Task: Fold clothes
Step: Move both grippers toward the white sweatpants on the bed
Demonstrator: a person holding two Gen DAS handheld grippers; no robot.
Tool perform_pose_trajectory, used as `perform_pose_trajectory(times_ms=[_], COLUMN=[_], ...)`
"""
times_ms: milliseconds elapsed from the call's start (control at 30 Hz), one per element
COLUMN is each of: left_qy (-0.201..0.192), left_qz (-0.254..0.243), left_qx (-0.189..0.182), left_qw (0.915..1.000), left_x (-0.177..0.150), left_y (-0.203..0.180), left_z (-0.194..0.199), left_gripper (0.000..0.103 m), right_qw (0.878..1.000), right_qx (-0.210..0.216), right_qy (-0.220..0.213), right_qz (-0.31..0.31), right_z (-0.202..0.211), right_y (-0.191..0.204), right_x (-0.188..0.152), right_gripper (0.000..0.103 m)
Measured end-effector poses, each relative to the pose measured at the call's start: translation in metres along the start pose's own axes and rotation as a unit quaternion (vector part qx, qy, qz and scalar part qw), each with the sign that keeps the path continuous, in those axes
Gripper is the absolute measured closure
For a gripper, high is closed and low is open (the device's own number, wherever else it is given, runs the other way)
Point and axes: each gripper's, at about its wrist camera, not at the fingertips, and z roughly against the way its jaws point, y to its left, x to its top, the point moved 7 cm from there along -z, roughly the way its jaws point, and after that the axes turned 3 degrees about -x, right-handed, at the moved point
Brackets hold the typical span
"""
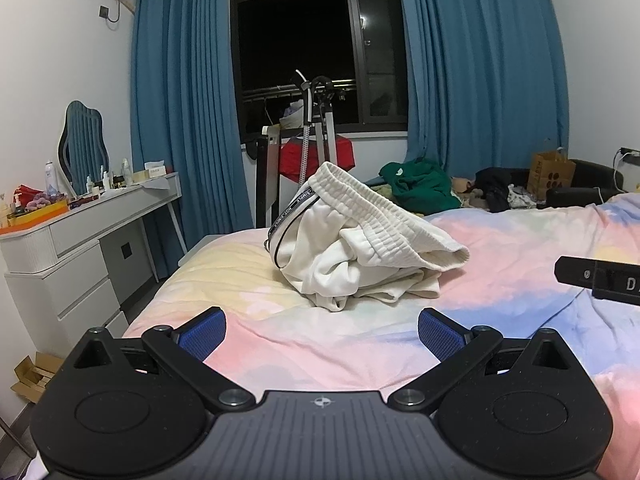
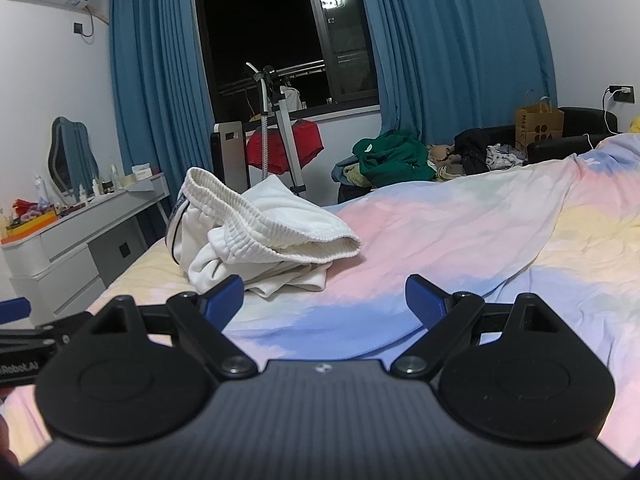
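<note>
A crumpled pair of white sweatpants with a ribbed waistband and a black-and-white side stripe lies in a heap on the pastel bedspread. It also shows in the right wrist view, to the left. My left gripper is open and empty, just short of the heap. My right gripper is open and empty, to the right of the heap; its left fingertip overlaps the heap's near edge in the picture. Part of the right gripper's body shows at the right edge of the left wrist view.
A grey-white dresser with bottles and a mirror stands left of the bed. A garment steamer stand and red cloth are behind the bed. A green garment pile, dark clothes and a paper bag lie at the far right.
</note>
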Motion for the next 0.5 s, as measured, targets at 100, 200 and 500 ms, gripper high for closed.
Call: perform_pose_trajectory(times_ms=[100,200,500], left_qy=[0.000,-0.007,0.002], left_qz=[0.003,0.015,0.078], left_qx=[-0.001,-0.009,-0.027], left_qw=[1.0000,0.9998,0.9966], left_x=[-0.001,-0.002,-0.008], left_y=[0.002,0.005,0.022], left_z=[-0.001,-0.001,-0.005], left_gripper=[0.000,0.000,0.000], right_qw=[1.000,1.000,1.000], right_qx=[0.000,-0.001,0.001], right_qy=[-0.002,0.000,-0.004], right_qz=[-0.002,-0.001,0.000], right_z=[0.001,0.000,0.001], right_y=[-0.001,0.000,0.001], right_x=[0.001,0.001,0.002], right_gripper=[0.014,0.014,0.014])
